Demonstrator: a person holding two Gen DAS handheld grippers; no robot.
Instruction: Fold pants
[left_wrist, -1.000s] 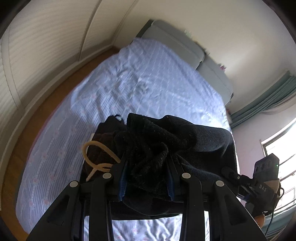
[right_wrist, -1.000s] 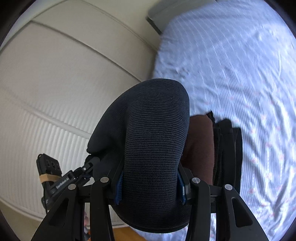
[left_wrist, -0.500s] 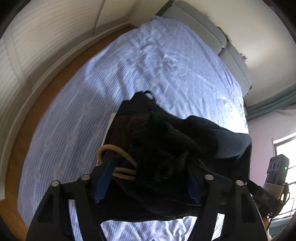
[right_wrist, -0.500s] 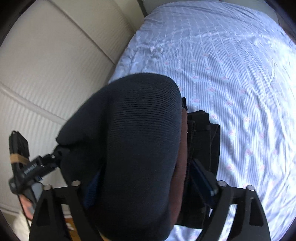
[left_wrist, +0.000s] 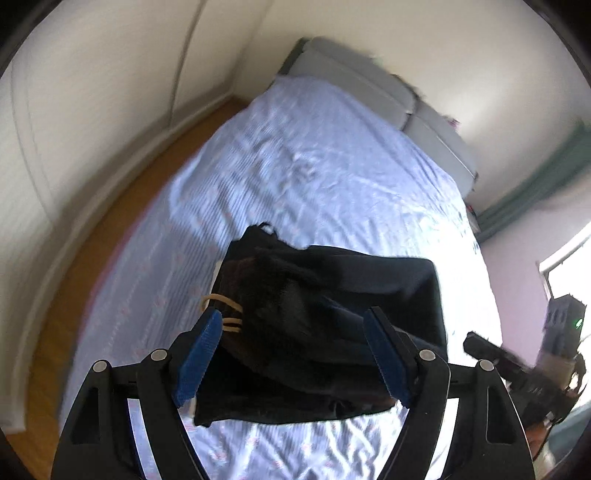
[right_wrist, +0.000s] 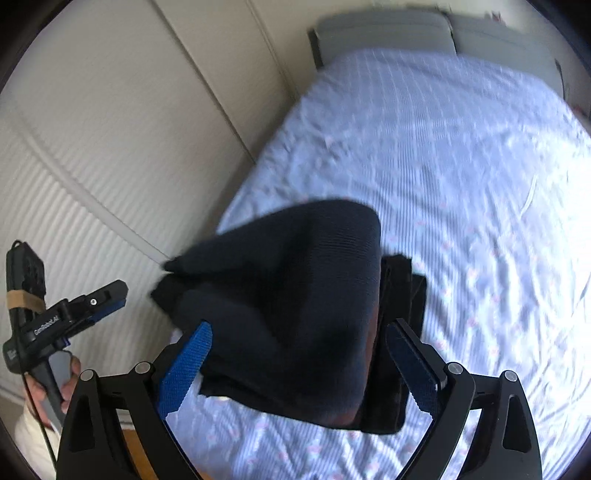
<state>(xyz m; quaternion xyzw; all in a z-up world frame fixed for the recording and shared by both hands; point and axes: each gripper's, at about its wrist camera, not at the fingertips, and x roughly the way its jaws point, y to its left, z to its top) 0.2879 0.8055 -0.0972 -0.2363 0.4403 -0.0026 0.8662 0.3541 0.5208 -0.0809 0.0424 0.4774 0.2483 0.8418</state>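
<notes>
- Our left gripper (left_wrist: 295, 354) stands spread, its blue pads (left_wrist: 197, 360) clear of the cloth; nothing is pinched.
- Our right gripper (right_wrist: 299, 365) is opening, its jaws already wide; the cloth lies below and between them, but the pads (right_wrist: 184, 369) do not press on it.
- The pants (left_wrist: 332, 325) lie as a dark folded bundle on the bed (left_wrist: 314, 166), near its foot end, with a tan drawstring (left_wrist: 221, 306) showing at the left edge of the fold.
- We judge the step in hand to be the release after a fold. To do it well we should lift both grippers straight off, so no pad drags the top layer or snags the drawstring.
- The near corner of the top layer looks raised and loose in the right view; a light press may be needed to flatten it.
- We count: two grippers, one bundle of pants (brown cloth shows in it; whether it is lining or a second garment we cannot tell), one drawstring, one bed, two grey cushions (right_wrist: 384, 33) at its head.
</notes>
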